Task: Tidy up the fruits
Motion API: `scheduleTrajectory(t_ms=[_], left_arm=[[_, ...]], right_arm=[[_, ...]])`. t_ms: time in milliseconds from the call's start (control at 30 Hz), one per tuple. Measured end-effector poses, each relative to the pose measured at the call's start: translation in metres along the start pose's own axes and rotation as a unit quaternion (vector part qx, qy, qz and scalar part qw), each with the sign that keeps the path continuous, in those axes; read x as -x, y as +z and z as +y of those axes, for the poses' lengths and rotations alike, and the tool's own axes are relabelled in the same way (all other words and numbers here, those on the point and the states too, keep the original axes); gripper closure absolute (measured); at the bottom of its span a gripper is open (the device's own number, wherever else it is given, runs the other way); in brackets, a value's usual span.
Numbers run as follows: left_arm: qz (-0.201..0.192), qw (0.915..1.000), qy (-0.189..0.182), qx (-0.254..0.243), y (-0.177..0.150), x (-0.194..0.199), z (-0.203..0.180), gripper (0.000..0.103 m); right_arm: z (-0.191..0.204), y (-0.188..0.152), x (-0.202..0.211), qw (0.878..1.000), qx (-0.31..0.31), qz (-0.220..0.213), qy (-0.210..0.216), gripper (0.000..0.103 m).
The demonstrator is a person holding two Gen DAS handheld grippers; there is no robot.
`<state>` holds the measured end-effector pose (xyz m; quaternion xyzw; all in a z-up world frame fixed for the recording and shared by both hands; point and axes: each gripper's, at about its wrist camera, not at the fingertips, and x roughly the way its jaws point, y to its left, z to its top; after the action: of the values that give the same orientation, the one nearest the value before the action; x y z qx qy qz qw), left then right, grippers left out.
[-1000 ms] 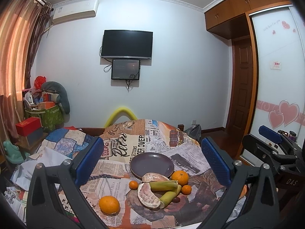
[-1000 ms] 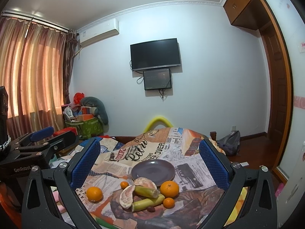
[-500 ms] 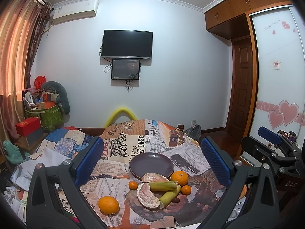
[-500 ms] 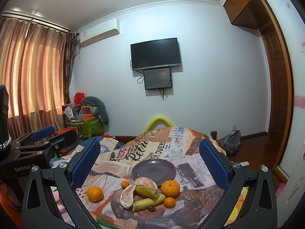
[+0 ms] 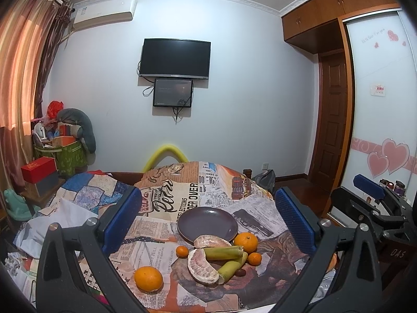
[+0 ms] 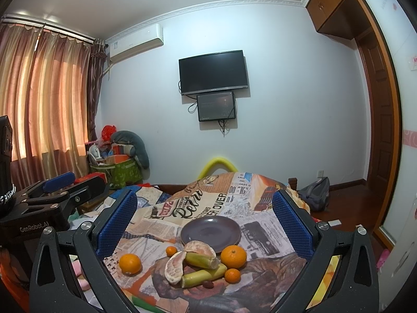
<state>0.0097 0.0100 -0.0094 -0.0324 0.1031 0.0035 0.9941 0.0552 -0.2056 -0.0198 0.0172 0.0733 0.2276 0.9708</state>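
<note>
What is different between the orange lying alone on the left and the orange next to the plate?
The lone orange lies apart from the other fruit, nearer the camera; the orange by the plate lies beside the purple plate rim and close to the sugarcane pieces. Both are round, unpeeled and of similar size, resting on the printed cloth.

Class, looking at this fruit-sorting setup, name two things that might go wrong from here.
The lone orange sits near the table's front edge on wrinkled cloth; a nudge might roll it off. The pomelo segments lean on the green stalks, so pulling one piece may shift the pile. Both grippers are open.
</note>
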Motion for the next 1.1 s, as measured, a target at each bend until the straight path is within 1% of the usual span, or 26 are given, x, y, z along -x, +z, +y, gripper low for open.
scheduleTrajectory(t_ms=[333,500,600,733,833,900,933,1067,1100], left_arm=[[0.005,1.0,0.001,-0.001,-0.001,-0.003,0.001,0.0],[0.018,0.9996,0.017,-0.01,-0.007,-0.012,0.007,0.0],[0.037,0.9989,0.026,-0.008,-0.014,-0.025,0.018,0.0],[0.075,0.996,0.049,-0.003,-0.028,-0.047,0.04,0.0],[0.111,0.991,0.076,-0.001,-0.046,-0.068,0.059,0.0],[0.134,0.9876,0.082,0.004,-0.059,-0.08,0.071,0.0],[0.144,0.986,0.084,0.008,-0.064,-0.086,0.076,0.001],[0.195,0.9766,0.087,0.028,-0.091,-0.11,0.099,0.011],[0.207,0.974,0.084,0.036,-0.098,-0.116,0.104,0.013]], right_arm=[[0.001,-0.005,-0.005,1.0,-0.003,0.012,0.0,0.0],[-0.005,-0.01,-0.016,0.999,-0.009,0.035,-0.006,0.0],[-0.008,-0.016,-0.024,0.999,-0.007,0.049,-0.007,0.0],[-0.009,-0.026,-0.036,0.997,0.009,0.073,-0.012,0.0],[-0.012,-0.037,-0.049,0.995,0.014,0.1,-0.012,0.0],[-0.012,-0.044,-0.057,0.993,0.017,0.118,-0.008,0.0],[-0.012,-0.047,-0.061,0.992,0.019,0.127,-0.006,0.0],[-0.014,-0.064,-0.082,0.985,0.028,0.17,0.001,0.0],[-0.014,-0.069,-0.087,0.983,0.029,0.18,0.003,0.0]])
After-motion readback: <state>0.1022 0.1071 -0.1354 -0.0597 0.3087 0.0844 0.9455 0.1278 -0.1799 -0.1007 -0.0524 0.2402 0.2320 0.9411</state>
